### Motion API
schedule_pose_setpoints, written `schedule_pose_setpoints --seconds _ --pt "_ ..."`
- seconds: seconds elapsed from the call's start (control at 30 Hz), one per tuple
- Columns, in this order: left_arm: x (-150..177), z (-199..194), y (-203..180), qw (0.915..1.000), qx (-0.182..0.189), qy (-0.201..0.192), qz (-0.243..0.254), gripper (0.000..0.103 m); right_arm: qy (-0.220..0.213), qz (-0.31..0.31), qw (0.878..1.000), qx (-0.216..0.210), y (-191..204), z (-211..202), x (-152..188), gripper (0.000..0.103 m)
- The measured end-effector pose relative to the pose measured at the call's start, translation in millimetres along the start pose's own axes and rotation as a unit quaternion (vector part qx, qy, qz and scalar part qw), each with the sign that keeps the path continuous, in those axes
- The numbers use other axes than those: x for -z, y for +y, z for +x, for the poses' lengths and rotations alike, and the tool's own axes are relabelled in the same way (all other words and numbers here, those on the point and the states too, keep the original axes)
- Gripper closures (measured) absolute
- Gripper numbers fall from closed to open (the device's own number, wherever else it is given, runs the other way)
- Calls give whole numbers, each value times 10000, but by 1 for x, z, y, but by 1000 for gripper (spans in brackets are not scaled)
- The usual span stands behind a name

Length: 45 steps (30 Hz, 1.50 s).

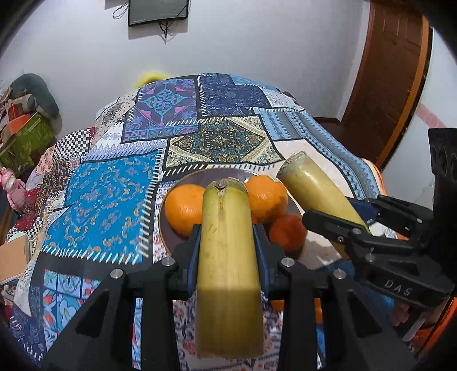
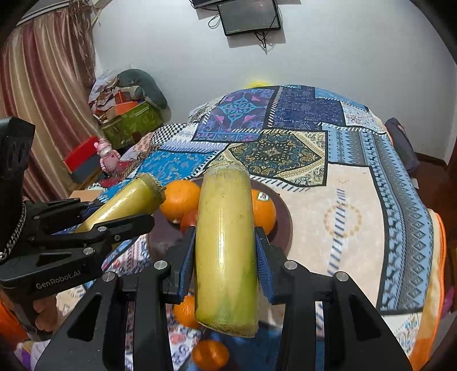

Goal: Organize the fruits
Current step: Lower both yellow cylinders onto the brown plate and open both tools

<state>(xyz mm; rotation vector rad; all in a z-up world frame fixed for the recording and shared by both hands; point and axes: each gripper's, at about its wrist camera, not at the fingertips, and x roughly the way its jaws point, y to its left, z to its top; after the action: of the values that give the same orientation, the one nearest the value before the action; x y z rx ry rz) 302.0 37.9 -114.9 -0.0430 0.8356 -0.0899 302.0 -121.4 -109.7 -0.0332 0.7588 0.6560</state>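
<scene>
Yellow-green banana sits clamped between the blue pads of the left gripper, pointing forward along the fingers, its cut tip over the near edge of the plate; a 2nd banana is clamped the same way in the right gripper, blue pads pressed on both flanks, greener toward its lower end; in the left wrist view the right gripper shows at the right edge with its banana angled up and to the left, tip just beside the plate's right rim; in the right wrist view the left gripper shows at the left edge with its banana angled toward the plate; both fruits held above the cloth, not touching it, and apart from each other; dark brown plate carries 2 oranges and a darker, redder fruit, a small tangerine, at the near side; 1 orange bears a small sticker; 2 more orange fruits lie on the cloth below the right gripper, off the plate; patchwork cloth in blue, navy and cream covers the table; white wall behind with a dark screen and hanging cable; striped curtain at left, green box piled with clutter, pink toy near it; brown door at right in the left wrist view; bare fingers show under the left gripper's handle.
</scene>
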Motion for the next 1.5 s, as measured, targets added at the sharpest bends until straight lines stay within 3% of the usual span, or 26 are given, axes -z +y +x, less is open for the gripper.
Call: schedule_pose_setpoints --seconds 0.4,1.03,1.2,1.5 --pt "-32 32 13 9997 -25 16 -246 69 172 -180 9996 92 2 30 -22 67" --pt "-40 63 25 9988 -37 276 -403 69 534 -500 9972 128 9 60 -28 67" --pt "-42 70 28 9972 174 371 -624 69 501 -488 9975 20 7 58 -29 65" --pt "-47 59 12 9994 73 187 -291 69 306 -487 9983 -50 6 45 -28 64"
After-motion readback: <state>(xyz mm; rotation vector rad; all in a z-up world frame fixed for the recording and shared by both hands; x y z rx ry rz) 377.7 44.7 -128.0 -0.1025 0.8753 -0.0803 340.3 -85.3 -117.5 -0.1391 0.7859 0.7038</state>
